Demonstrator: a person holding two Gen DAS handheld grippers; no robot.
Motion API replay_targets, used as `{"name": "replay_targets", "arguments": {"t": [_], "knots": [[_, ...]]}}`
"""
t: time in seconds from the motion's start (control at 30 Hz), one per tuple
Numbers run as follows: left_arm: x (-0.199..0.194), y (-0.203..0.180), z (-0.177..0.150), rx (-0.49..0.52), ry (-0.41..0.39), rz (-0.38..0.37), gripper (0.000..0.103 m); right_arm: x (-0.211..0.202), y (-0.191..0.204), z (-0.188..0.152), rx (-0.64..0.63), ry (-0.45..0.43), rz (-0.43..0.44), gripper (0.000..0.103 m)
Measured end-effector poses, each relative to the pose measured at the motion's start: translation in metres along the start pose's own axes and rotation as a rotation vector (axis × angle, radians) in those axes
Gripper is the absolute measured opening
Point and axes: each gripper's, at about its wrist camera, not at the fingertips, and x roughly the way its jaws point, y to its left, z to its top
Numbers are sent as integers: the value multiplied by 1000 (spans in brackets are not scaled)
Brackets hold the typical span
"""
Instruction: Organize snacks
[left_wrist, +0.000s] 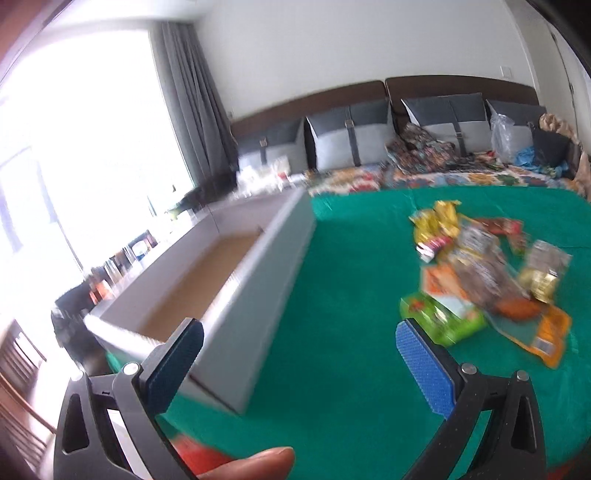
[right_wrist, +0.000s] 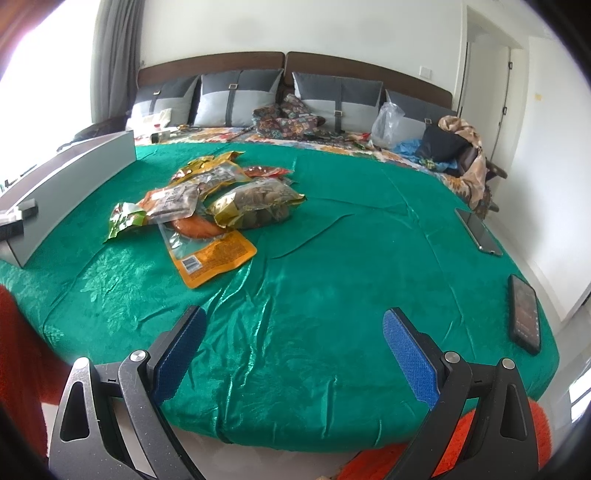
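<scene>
A pile of snack packets (right_wrist: 218, 199) lies on the green cloth (right_wrist: 332, 280); it also shows blurred in the left wrist view (left_wrist: 487, 273). It holds a green packet (right_wrist: 125, 219), an orange packet (right_wrist: 214, 258) and a clear bag with gold trim (right_wrist: 255, 205). A long grey box (left_wrist: 236, 280) with a brown inside stands open at the left; its wall also shows in the right wrist view (right_wrist: 74, 177). My left gripper (left_wrist: 299, 354) is open and empty, beside the box's near corner. My right gripper (right_wrist: 293, 350) is open and empty above the cloth's near edge.
Two phones lie at the cloth's right edge, one dark (right_wrist: 524, 317) and one further back (right_wrist: 480, 230). Grey cushions (right_wrist: 236, 96), patterned bedding, a plastic bag (right_wrist: 388, 125) and a dark bag (right_wrist: 443, 146) lie behind. A bright window (left_wrist: 74, 147) is at the left.
</scene>
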Motion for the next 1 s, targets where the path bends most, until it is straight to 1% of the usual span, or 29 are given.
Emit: {"name": "replay_targets", "arguments": {"t": [0.07, 0.13, 0.17, 0.2, 0.23, 0.3, 0.33, 0.37, 0.4, 0.43, 0.47, 0.53, 0.57, 0.67, 0.77, 0.93, 1.0], "knots": [[21, 18, 23, 31, -35, 55, 103, 0, 0, 0, -4, 2, 2, 98], [51, 32, 40, 42, -23, 92, 103, -1, 1, 0, -8, 0, 2, 98], [75, 44, 47, 44, 3, 111, 103, -1, 0, 0, -8, -2, 2, 98], [89, 52, 50, 44, 23, 121, 103, -2, 0, 0, -7, -2, 1, 98], [114, 60, 49, 50, 68, 138, 103, -2, -1, 0, -2, -2, 0, 98], [151, 63, 35, 71, 145, 159, 103, -2, -5, 0, 10, 1, -2, 98], [160, 65, 31, 90, 164, 170, 103, -2, -6, 0, 15, 3, -2, 98], [164, 63, 26, 126, 166, 197, 103, -2, -8, 0, 21, 4, -4, 98], [163, 60, 24, 155, 158, 215, 103, -2, -9, 0, 23, 6, -5, 98], [157, 58, 25, 175, 146, 215, 103, -2, -10, -1, 27, 8, -6, 98], [154, 54, 23, 195, 138, 194, 103, -1, -12, -1, 33, 12, -5, 98], [145, 38, 19, 265, 125, 197, 103, 2, -13, 0, 42, 21, 0, 98], [134, 33, 20, 292, 122, 198, 103, 4, -13, 0, 47, 26, 3, 98], [102, 21, 14, 326, 94, 176, 103, 8, -13, 0, 55, 34, 15, 98], [86, 16, 14, 316, 91, 155, 103, 6, -13, 0, 53, 28, 24, 98], [85, 15, 8, 270, 109, 150, 103, 8, -16, 0, 74, 33, 35, 98], [83, 14, 6, 271, 108, 148, 103, 7, -18, 0, 85, 32, 36, 98]]}}
